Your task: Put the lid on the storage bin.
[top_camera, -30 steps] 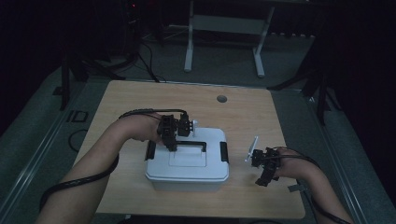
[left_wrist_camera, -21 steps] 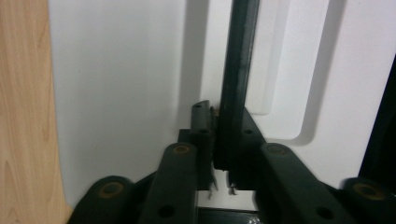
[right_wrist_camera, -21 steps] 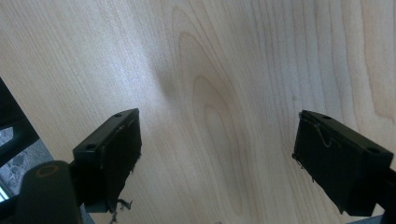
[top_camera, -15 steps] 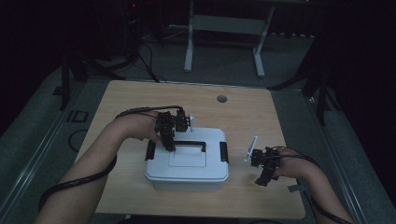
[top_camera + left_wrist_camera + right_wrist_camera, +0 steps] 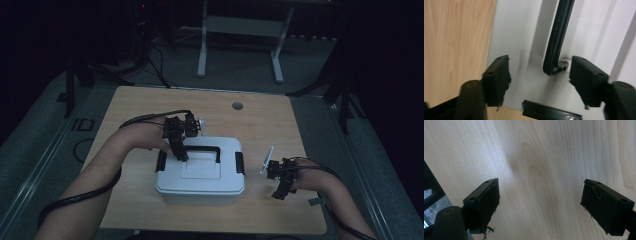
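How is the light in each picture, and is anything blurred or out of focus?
High view: dim, the surroundings nearly black, the white box brightest. Left gripper view: bright, the box lid sharp enough, the near fingers soft. Right gripper view: evenly lit wooden table with a faint shadow, its fingers slightly blurred.

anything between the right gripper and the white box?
Nothing: in the high view only bare wooden table separates the right gripper from the white box. The right gripper view shows plain wood between its open jaws.
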